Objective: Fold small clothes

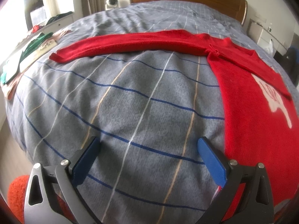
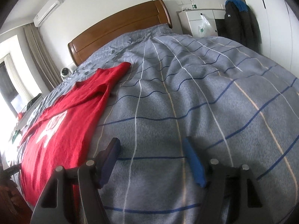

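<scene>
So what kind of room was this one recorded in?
A home bedroom, almost certainly. A bed with a wooden headboard and a grey checked duvet fills both views, a red sweater lies spread on it, and an air conditioner and curtains are by the window.

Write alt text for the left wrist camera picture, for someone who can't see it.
A red knitted sweater lies flat on a grey checked bedspread, one long sleeve stretched out to the left. The left gripper hovers over bare bedspread with jaws open, holding nothing. Green clothes sit at the far left edge.
</scene>
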Demonstrator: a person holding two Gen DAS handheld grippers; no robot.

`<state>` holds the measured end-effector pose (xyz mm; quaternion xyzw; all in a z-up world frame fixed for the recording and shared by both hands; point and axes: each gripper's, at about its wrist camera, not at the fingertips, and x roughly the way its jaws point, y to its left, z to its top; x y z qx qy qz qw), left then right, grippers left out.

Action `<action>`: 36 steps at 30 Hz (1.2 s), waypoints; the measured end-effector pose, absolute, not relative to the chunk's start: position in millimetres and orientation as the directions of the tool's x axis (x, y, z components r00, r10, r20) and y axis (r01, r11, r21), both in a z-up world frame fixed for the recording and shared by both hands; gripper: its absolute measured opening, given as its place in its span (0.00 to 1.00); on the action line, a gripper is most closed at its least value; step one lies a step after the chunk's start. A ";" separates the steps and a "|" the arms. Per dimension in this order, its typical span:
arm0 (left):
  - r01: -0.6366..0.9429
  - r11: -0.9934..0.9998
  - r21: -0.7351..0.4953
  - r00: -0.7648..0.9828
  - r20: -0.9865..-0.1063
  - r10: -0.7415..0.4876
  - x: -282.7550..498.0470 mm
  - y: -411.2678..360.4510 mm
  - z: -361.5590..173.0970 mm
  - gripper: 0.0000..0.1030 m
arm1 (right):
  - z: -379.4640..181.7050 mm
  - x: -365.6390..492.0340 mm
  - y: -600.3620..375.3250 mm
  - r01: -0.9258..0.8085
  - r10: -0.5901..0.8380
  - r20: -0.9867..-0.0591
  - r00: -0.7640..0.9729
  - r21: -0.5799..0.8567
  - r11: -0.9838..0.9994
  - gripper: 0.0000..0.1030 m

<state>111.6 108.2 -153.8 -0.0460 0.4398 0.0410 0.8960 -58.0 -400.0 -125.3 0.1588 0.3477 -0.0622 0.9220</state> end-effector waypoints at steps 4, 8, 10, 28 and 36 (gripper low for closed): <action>-0.112 0.993 -0.045 0.608 -0.793 0.033 110.9 108.3 -153.8 1.00 | -125.5 -57.7 -399.4 0.226 -0.007 -0.660 0.751 0.247 0.942 0.68; -0.113 0.993 -0.044 0.607 -0.794 0.034 109.9 108.3 -153.7 1.00 | -125.4 -57.6 -399.3 0.226 -0.008 -0.660 0.751 0.246 0.942 0.68; -0.112 0.993 -0.044 0.607 -0.794 0.034 109.9 108.4 -153.7 1.00 | -125.5 -57.5 -399.1 0.226 -0.008 -0.660 0.751 0.246 0.943 0.68; -0.107 0.993 -0.047 0.604 -0.796 0.027 109.0 109.2 -154.8 1.00 | -126.0 -58.0 -398.0 0.227 -0.011 -0.660 0.751 0.242 0.943 0.68; -0.107 0.993 -0.048 0.602 -0.798 0.026 109.1 109.1 -154.7 1.00 | -126.0 -58.1 -398.0 0.227 -0.011 -0.660 0.751 0.242 0.943 0.68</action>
